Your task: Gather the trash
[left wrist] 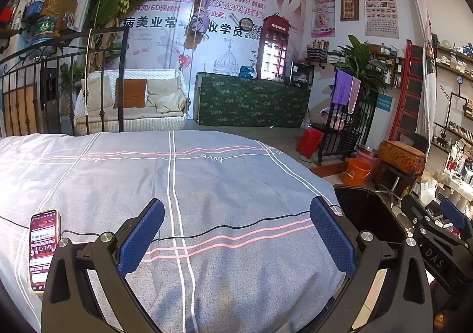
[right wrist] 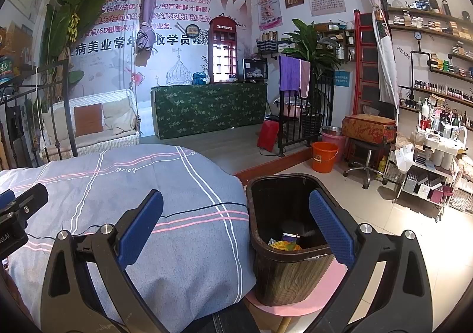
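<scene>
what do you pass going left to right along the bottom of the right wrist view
tip of the left hand-held gripper → grey striped bed cover → black cable lying across it → dark trash bin with scraps inside, on a pink stool → tiled floor → white cosmetics cart

Both wrist views low, facing across bed (left wrist: pixel 207 185), perhaps sharing bin (right wrist: pixel 283 274)

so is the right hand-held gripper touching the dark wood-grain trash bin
Apart. The right wrist view shows the right hand-held gripper wide open above the dark wood-grain trash bin, holding nothing and not gripping its rim.
</scene>
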A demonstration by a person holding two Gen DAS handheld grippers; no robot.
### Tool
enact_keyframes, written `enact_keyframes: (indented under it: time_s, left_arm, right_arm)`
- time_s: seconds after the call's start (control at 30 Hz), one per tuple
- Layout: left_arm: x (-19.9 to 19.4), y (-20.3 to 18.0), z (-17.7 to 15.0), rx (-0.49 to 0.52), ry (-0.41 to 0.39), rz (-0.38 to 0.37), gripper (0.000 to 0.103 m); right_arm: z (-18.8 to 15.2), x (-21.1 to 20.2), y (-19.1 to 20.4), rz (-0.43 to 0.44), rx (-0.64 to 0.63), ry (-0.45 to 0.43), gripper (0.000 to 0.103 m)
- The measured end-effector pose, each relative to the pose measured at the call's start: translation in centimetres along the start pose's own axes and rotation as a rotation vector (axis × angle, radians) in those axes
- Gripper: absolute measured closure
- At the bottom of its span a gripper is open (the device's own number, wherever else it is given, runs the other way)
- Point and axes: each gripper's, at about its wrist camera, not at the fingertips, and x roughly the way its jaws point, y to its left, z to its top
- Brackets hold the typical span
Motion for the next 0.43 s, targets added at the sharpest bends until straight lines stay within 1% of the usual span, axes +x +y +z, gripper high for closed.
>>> enact_keyframes:
  time_s: [0.43]
  left_arm:
    - [-0.38,-0.03,-0.48,-0.004,0.008,0.006,0.006]
  right_arm:
    - [-0.05,0.01,0.03,0.001,-0.001,0.004,0.006]
